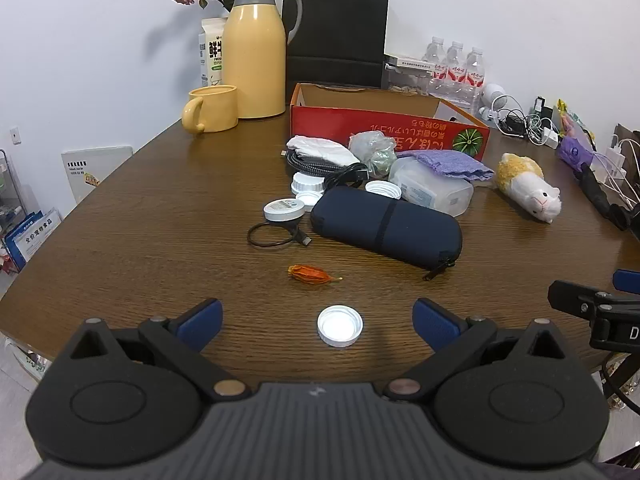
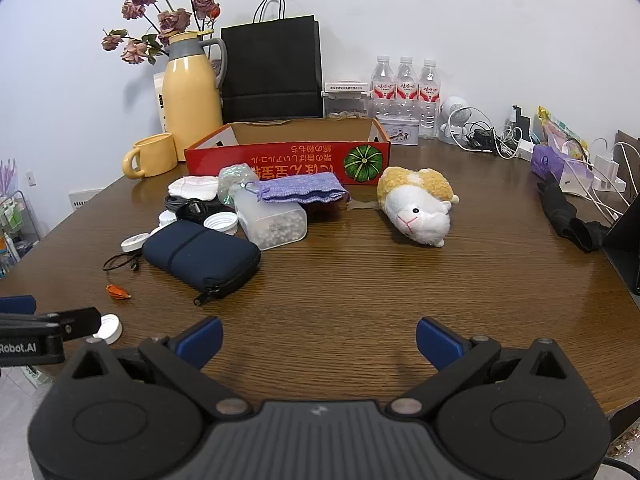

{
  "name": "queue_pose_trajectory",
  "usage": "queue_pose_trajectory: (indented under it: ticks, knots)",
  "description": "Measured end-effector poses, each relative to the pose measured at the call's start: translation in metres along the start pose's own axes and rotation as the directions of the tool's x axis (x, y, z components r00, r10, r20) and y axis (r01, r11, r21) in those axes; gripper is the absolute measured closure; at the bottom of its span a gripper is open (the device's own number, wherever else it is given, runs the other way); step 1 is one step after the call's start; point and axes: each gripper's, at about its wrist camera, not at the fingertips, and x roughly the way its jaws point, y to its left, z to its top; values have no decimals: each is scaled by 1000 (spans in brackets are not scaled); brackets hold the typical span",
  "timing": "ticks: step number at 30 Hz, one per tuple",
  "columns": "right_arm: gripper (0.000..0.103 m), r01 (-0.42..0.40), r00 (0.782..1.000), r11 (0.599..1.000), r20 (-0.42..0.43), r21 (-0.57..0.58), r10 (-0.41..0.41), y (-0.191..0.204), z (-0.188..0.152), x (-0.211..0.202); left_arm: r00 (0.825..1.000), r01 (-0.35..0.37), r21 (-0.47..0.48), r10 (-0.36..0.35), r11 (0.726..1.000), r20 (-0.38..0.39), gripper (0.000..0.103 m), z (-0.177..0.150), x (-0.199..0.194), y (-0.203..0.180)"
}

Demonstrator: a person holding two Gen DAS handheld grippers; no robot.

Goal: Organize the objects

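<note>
My left gripper (image 1: 318, 322) stands open low over the table's near edge, with a white bottle cap (image 1: 340, 325) lying on the wood between its blue pads, untouched. Beyond lie a dried orange husk (image 1: 313, 274), a dark blue zip case (image 1: 386, 230), a clear plastic jar (image 1: 430, 190) under a purple pouch (image 1: 448, 164), more white lids (image 1: 283, 209) and a black cable (image 1: 276, 236). A red cardboard box (image 2: 288, 160) stands open behind them. My right gripper (image 2: 319, 342) is open over bare wood, with a plush hamster (image 2: 418, 204) ahead of it.
A yellow thermos (image 1: 254, 48), yellow mug (image 1: 210, 109) and black paper bag (image 2: 272, 76) stand at the back. Water bottles (image 2: 406, 92), chargers and tangled cables (image 2: 492, 138) fill the back right. A black glove (image 2: 564, 216) lies at the right edge.
</note>
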Motion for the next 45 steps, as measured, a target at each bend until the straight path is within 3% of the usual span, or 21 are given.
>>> queue_pose_trajectory:
  ticks: [45]
  knots:
    - [0, -2, 1000, 1000, -6, -3, 2, 4, 0, 0, 1000, 2, 1, -2, 1000, -2, 0, 1, 0, 0]
